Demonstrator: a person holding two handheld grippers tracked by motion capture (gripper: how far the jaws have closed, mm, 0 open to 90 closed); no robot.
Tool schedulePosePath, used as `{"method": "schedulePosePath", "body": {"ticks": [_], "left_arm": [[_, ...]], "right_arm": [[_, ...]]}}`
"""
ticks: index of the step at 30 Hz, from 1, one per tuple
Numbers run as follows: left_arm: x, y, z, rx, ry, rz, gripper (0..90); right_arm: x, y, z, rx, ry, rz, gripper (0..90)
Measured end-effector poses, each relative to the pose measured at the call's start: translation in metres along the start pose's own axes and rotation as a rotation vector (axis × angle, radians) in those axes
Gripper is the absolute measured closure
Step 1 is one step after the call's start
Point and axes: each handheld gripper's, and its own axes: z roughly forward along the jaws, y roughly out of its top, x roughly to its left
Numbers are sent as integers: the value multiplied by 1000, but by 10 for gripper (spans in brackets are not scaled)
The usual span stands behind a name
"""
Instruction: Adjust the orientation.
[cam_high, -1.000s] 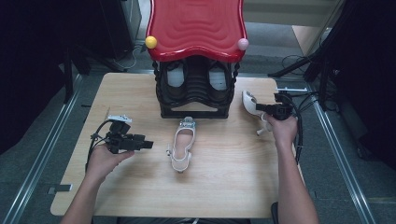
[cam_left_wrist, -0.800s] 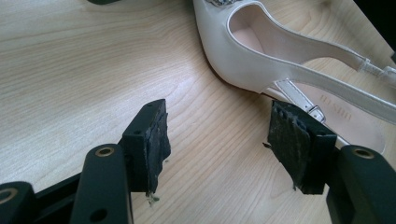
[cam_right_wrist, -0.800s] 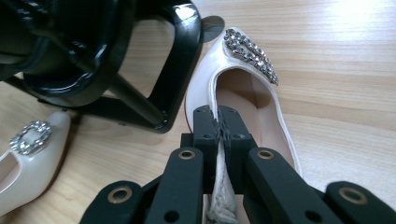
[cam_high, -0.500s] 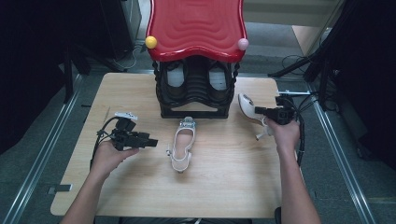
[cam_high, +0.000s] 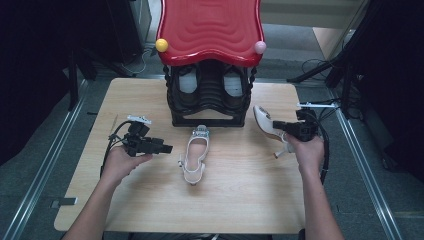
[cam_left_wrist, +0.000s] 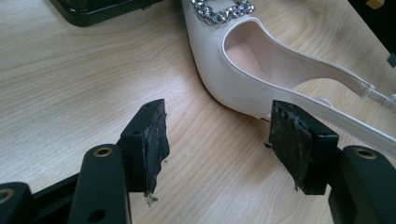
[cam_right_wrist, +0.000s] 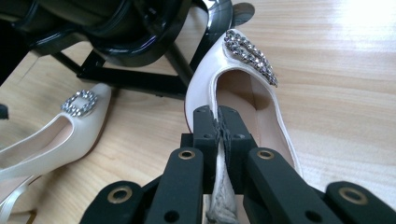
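Near the desk's right edge, the right gripper (cam_high: 280, 125) is clamped on the side wall of a white satin slingback heel (cam_high: 265, 121), lifting it toward the black shoe rack (cam_high: 207, 95) (presumably to shelve it). Its mate (cam_high: 195, 155), rhinestone-buckled, lies mid-desk before the left gripper (cam_high: 167, 148), whose jaws gape empty.

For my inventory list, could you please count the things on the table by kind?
White heeled shoes: 2, one lying on the table, one clamped in the right gripper
Black shoe rack with red top: 1
Handheld grippers: 2, with the left gripper
Total: 5
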Motion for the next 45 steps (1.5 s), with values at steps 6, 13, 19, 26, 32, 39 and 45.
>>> {"method": "schedulePosePath", "body": {"ticks": [6,13,19,26,32,39,45], "left_arm": [[-2,6,2,-2,-12,15,376],[-2,10,5,5,-10,21,376],[-3,12,6,5,-16,24,376],[-2,11,7,7,-14,21,376],[-3,11,8,12,-20,23,376],[-4,11,9,15,-17,25,376],[-4,12,10,18,-20,27,376]], "right_arm": [[6,-11,-3,8,8,-3,882],[17,-18,-8,17,20,-19,883],[31,-22,-5,41,42,-47,882],[42,-26,1,71,69,-65,882],[52,-28,10,85,88,-89,882],[61,-33,25,126,85,-119,882],[69,-38,33,165,121,-129,882]]}}
